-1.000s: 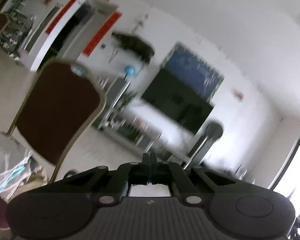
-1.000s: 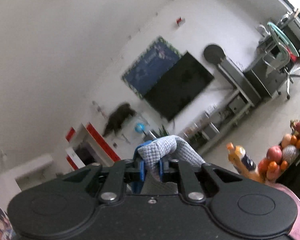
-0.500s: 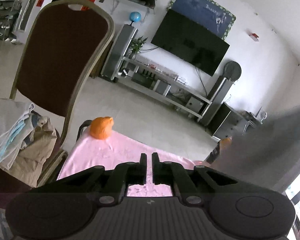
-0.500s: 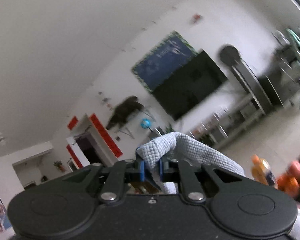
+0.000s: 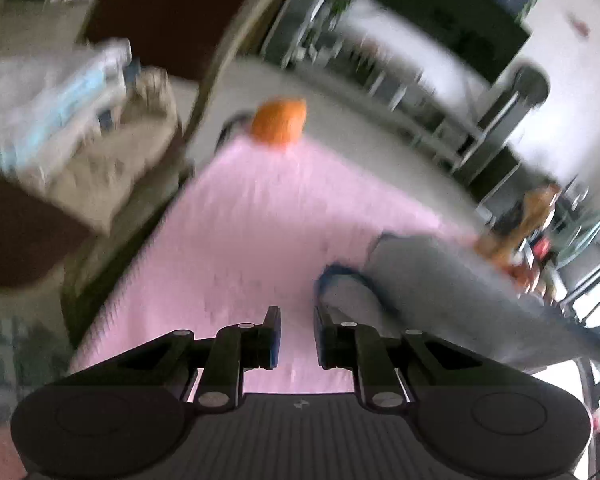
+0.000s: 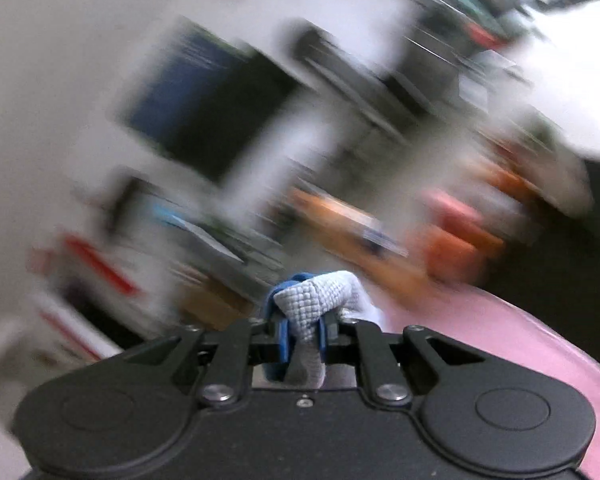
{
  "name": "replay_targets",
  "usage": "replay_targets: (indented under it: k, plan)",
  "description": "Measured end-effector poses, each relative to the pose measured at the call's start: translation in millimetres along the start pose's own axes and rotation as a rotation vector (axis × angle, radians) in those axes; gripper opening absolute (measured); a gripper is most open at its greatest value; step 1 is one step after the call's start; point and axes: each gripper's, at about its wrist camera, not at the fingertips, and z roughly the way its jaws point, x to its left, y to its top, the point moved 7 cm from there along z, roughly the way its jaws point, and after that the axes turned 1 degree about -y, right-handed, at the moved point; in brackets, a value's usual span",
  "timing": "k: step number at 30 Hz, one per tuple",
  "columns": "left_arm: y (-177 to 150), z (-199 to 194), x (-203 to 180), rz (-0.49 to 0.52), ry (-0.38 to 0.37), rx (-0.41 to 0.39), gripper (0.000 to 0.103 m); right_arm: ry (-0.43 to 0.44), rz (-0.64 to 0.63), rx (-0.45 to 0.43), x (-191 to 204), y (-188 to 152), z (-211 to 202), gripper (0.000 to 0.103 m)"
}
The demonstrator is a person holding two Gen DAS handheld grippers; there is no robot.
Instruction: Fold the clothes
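Pinching only a small bunch of the grey garment (image 6: 314, 300), the right claw (image 6: 303, 336) could lose it mid-swing, while the left claw (image 5: 296, 334), spread and empty over the pink table (image 5: 252, 216), might snag cloth beside it

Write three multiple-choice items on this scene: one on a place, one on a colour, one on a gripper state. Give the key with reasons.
1. Where does the orange thing sit?
A. at the far edge of the cloth-covered table
B. on the chair
C. between the left fingers

2. What colour is the table cover?
A. green
B. pink
C. white

3. How stands the right gripper?
A. open and empty
B. shut on nothing
C. shut on the grey garment

Key:
1 A, it lies at the cover's far end in the left wrist view.
2 B, the cover is pink in both views.
3 C, waffle-knit grey fabric is pinched between the blue pads, while the left gripper is open beside the garment's blue-trimmed edge.
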Motion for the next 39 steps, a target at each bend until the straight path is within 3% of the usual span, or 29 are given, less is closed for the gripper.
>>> replay_targets:
  k: [3, 5, 7, 9, 12, 17, 19, 24, 26, 27, 34, 36, 39]
  plan:
    - [-21.6, 28.8, -11.3, -0.002, 0.004, 0.076, 0.028, -0.216, 0.074, 0.125, -105.2, -23.4, 41.1, 0.014]
    - [-36.0, 47.9, -18.9, -0.004, 0.007, 0.126, 0.033, -0.249, 0.024, 0.122, -126.7, -31.5, 40.5, 0.014]
    - [-50.4, 66.7, -26.4, -0.006, 0.009, 0.176, 0.034, -0.234, 0.004, 0.127, -137.1, -36.0, 35.0, 0.016]
    - [-55.8, 80.2, -34.4, 0.001, -0.006, 0.182, 0.040, -0.215, 0.064, 0.141, -145.5, -38.9, 31.1, 0.018]
    - [-60.7, 93.8, -46.2, 0.051, -0.019, 0.148, 0.042, -0.176, 0.123, 0.167, -147.6, -37.5, 31.7, 0.019]
    - [-52.6, 115.4, -60.2, 0.088, -0.009, 0.079, 0.048, -0.158, 0.092, 0.189, -145.2, -39.2, 42.1, 0.020]
    - [-45.1, 126.2, -56.1, 0.059, 0.033, 0.061, 0.047, -0.150, 0.090, 0.195, -142.9, -39.0, 47.6, 0.020]
    - [-41.1, 150.9, -53.1, -0.004, -0.010, 0.109, 0.038, -0.153, 0.079, 0.192, -141.4, -39.6, 50.0, 0.020]
    - [-42.0, 160.5, -52.7, -0.019, -0.005, 0.131, 0.024, -0.153, 0.084, 0.188, -142.4, -39.0, 50.9, 0.020]
    - [-42.2, 163.5, -51.7, -0.034, -0.008, 0.141, 0.022, -0.152, 0.085, 0.186, -142.3, -38.7, 51.5, 0.020]
    - [-0.3, 106.2, -76.8, -0.074, -0.078, 0.122, 0.016, -0.137, 0.096, 0.135, -136.9, -33.2, 51.7, 0.015]
    - [22.6, 71.8, -89.2, -0.066, -0.132, 0.065, 0.016, -0.111, 0.109, 0.120, -124.0, -31.0, 46.9, 0.014]
    - [60.5, -3.9, -104.8, -0.018, -0.191, -0.097, 0.016, -0.016, 0.115, 0.076, -79.8, -18.2, 22.3, 0.013]
